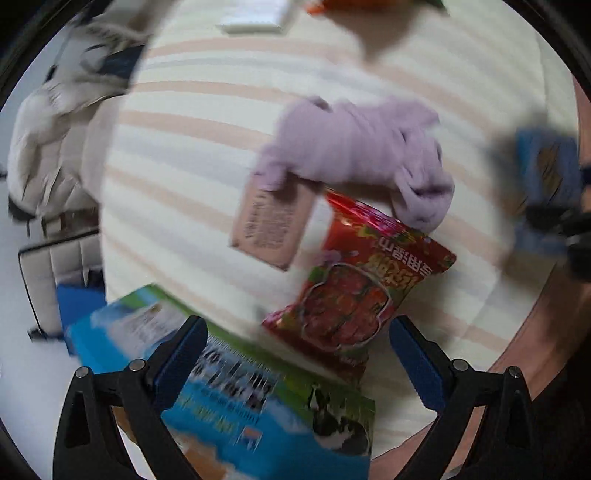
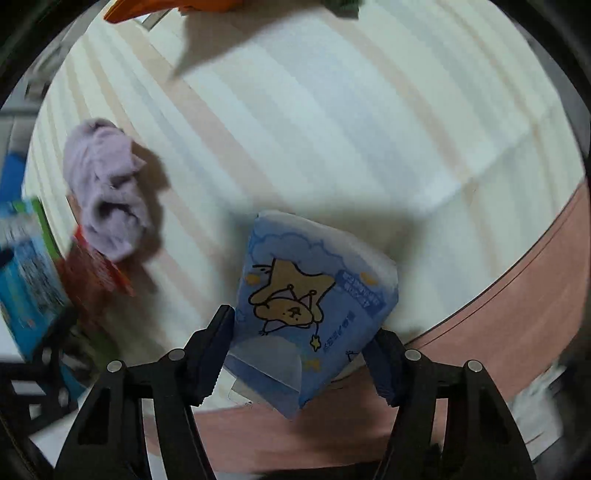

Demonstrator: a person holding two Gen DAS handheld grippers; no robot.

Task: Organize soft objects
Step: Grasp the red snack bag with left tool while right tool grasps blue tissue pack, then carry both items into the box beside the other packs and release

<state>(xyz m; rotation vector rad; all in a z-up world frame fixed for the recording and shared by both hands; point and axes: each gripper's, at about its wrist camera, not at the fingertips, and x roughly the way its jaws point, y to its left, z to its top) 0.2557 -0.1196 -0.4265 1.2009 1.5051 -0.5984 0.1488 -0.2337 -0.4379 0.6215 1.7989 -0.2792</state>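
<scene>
My left gripper (image 1: 299, 354) is open above the striped cloth (image 1: 192, 155), its fingers either side of a red wet-wipe pack (image 1: 354, 291) without touching it. A lilac sock (image 1: 354, 151) lies crumpled just beyond, partly over a pink packet (image 1: 269, 225). A blue and green carton (image 1: 258, 417) lies under the left finger. My right gripper (image 2: 303, 354) is shut on a blue tissue pack with a star cartoon (image 2: 314, 299), held above the cloth near the table's front edge. The lilac sock (image 2: 103, 192) and red pack (image 2: 92, 273) show at the left there.
An orange object (image 2: 147, 9) and a white pack (image 1: 255, 18) lie at the far side of the cloth. A white bag (image 1: 48, 147) and a padded seat stand left of the table. The pink table edge (image 2: 517, 295) runs at the lower right.
</scene>
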